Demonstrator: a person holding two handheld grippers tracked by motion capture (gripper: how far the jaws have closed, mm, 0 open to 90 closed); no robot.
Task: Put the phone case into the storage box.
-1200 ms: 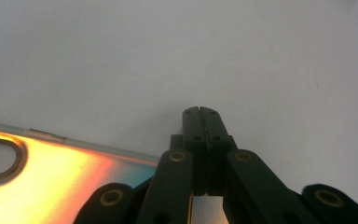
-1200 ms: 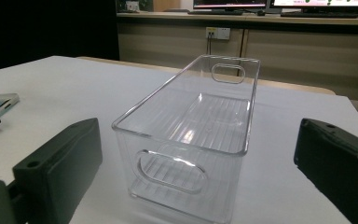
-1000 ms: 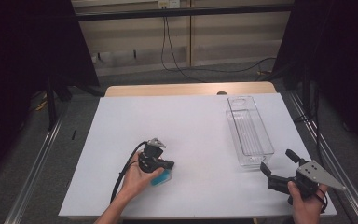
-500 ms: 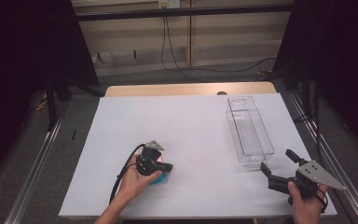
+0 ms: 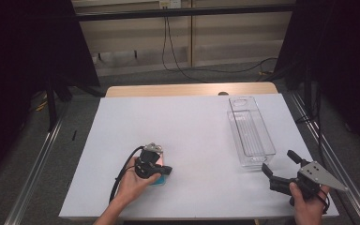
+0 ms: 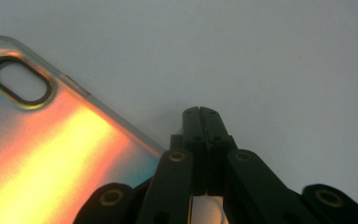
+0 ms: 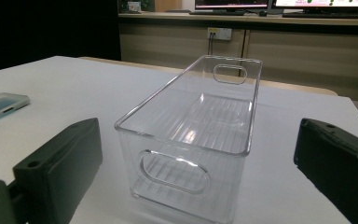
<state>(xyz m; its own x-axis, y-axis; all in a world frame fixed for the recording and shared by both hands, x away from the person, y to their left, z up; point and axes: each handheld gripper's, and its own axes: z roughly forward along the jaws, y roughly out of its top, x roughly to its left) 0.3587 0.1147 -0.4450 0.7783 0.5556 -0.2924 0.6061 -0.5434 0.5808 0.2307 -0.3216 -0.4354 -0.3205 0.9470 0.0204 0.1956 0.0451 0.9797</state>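
A phone case [image 6: 51,154] with an orange and blue sheen and an oval camera hole lies flat on the white table [image 5: 192,122]. My left gripper [image 6: 203,112] points down at the table beside the case's edge, jaws shut with nothing between them. In the high view the left gripper [image 5: 161,169] sits over the phone case [image 5: 160,182], partly covering it. My right gripper [image 5: 280,162] is at the table's near right corner, held open. Its jaws face the short end of a clear plastic bin [image 7: 200,121], which stands empty. The phone case [image 7: 0,106] shows far left in the right gripper view.
The clear bin [image 5: 251,131] stands lengthwise along the right side of the table. A black cable trails from the left gripper over the person's hand. Metal rails run along both sides of the table, with dark curtains beyond.
The left hand has shifted slightly toward the near edge, staying over the phone case. The right hand and the bin have not moved.
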